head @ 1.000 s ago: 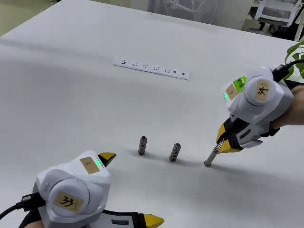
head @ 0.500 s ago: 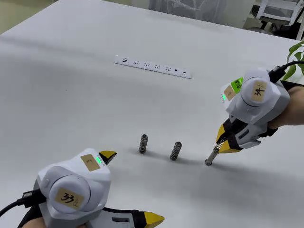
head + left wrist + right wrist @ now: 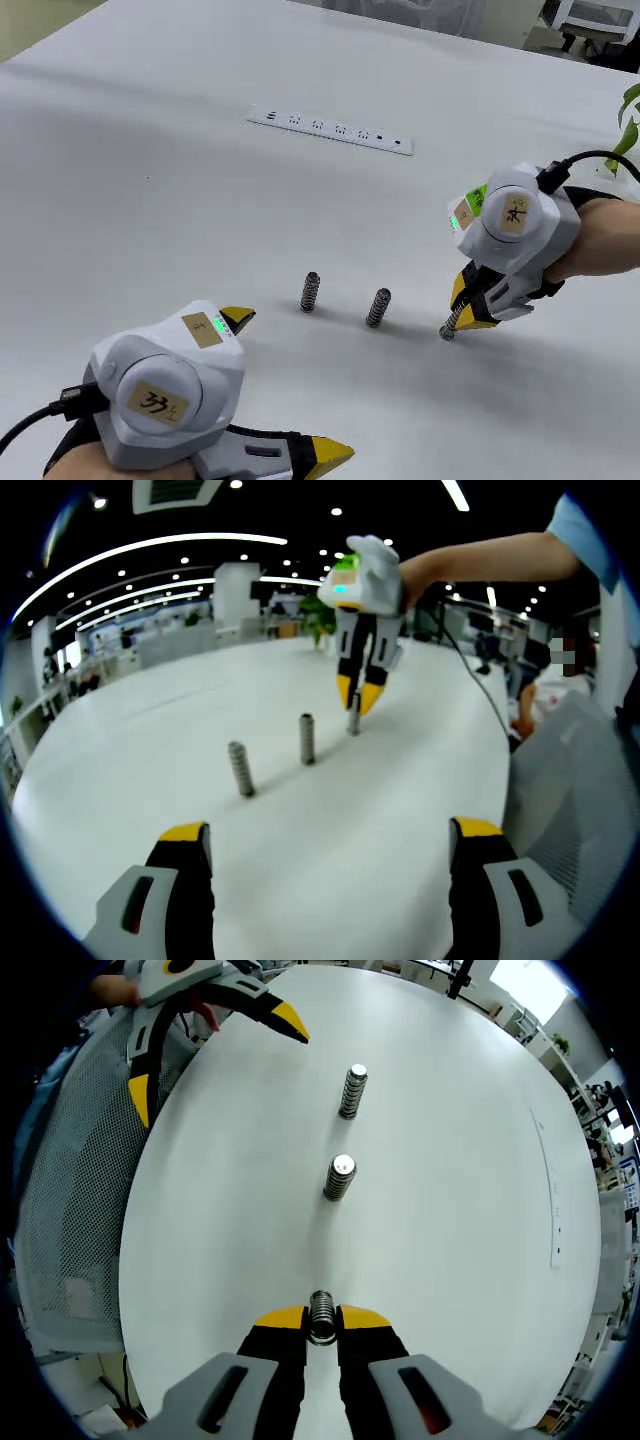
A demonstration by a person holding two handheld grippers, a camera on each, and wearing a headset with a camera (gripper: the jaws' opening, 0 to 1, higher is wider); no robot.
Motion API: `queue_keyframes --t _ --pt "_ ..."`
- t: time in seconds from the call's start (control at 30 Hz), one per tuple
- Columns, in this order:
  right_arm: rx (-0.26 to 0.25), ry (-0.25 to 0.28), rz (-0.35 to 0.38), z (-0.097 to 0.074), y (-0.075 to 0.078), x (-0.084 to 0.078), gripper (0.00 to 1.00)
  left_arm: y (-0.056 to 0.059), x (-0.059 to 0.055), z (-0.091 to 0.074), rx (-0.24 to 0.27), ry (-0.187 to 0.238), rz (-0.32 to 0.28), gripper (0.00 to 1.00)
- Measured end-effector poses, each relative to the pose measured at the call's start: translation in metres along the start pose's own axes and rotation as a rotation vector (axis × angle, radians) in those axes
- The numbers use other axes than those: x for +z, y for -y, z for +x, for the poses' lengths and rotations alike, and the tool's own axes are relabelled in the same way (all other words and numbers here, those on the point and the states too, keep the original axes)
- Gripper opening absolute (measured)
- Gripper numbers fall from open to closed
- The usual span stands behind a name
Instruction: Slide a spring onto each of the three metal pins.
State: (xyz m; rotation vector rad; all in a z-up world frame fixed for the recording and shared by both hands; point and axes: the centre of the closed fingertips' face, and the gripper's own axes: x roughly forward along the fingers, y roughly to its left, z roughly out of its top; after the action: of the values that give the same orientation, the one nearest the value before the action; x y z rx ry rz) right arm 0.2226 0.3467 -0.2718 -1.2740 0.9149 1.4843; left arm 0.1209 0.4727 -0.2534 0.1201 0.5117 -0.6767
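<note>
Currently my right hand-held gripper [image 3: 322, 1318] is clamped on a spring [image 3: 321, 1312] over the tilted pin [image 3: 446, 330], right of centre in the head view. A second spring [image 3: 378, 307] and a third spring [image 3: 310, 291] stand upright mid-frame on the tabletop [image 3: 150, 180]. My left hand-held gripper [image 3: 330, 830] hovers lower left, jaws wide apart.

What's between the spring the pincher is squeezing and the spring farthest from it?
The middle spring stands there, between the held spring in the right gripper and the far spring; the head view shows it.
</note>
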Motion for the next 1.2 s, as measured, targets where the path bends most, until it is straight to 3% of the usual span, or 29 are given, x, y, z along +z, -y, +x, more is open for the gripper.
queue_keyframes --t 0.27,1.2 --pt "0.020 0.007 0.017 0.011 -0.003 -0.002 0.12 0.001 0.000 0.000 -0.002 0.000 -0.003 1.00" --pt "0.011 0.028 0.031 0.014 -0.001 0.003 0.17 0.002 0.000 0.000 -0.006 0.001 -0.004 1.00"
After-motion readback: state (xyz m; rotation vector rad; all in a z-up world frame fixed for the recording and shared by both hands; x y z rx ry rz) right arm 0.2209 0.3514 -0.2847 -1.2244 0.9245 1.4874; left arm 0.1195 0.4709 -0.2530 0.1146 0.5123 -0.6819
